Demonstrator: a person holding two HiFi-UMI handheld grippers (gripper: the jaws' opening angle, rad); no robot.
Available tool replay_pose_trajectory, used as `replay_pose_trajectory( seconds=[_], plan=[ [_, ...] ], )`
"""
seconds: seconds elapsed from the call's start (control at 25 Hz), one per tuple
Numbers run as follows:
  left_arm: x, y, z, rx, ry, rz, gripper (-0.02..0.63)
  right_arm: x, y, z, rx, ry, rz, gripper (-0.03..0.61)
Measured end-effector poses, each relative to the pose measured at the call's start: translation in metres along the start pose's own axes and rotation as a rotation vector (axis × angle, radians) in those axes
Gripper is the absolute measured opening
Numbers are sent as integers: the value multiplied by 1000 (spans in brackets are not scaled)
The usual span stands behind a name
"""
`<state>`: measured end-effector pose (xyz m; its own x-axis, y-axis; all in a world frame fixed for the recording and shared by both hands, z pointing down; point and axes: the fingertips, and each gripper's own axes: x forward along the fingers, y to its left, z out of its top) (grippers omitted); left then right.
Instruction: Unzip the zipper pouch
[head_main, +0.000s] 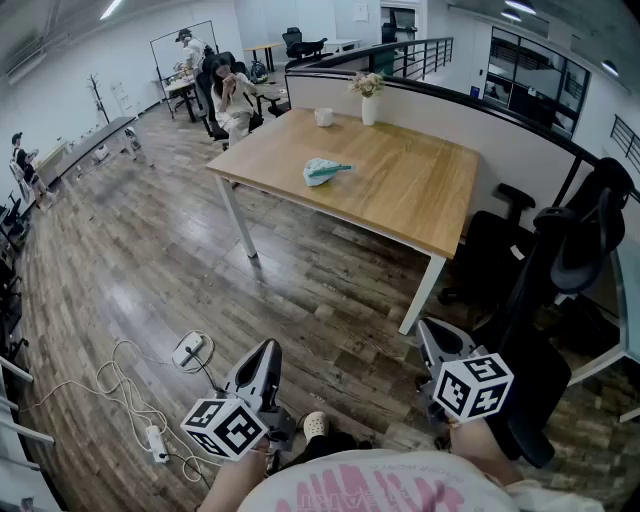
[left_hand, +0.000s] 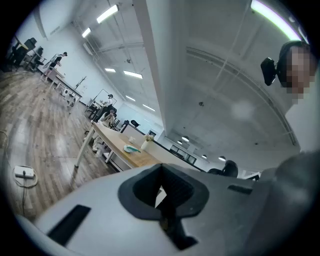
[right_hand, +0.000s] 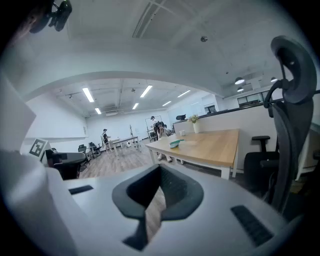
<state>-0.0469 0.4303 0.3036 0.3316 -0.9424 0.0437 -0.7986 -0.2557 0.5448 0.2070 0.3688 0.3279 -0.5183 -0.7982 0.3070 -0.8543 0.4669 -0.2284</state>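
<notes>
Across the office the pouch (head_main: 325, 171) lay on the desk (head_main: 400, 195); left gripper (head_main: 264, 352) and right gripper (head_main: 430, 338), jaws closed empty, had first to approach

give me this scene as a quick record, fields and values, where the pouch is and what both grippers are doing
pouch: teal zipper pouch lying on the wooden table, nothing touching it
also on table: vase of flowers, white cup
left hand-held gripper: held low, far from the table, jaws together, nothing between them
right hand-held gripper: the same
wood floor: power strip with cable
task: not started
</notes>
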Motion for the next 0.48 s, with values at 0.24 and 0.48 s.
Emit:
replay_pose_trajectory(
  seconds=[0.24,0.48],
  plan=[
    [42,38,42,18,-3,-17,2,58,8,24,-4,-8,-10,-3],
    [85,80,74,31,9,-54,1,119,15,47,-2,-33,-35,-2]
  ],
)
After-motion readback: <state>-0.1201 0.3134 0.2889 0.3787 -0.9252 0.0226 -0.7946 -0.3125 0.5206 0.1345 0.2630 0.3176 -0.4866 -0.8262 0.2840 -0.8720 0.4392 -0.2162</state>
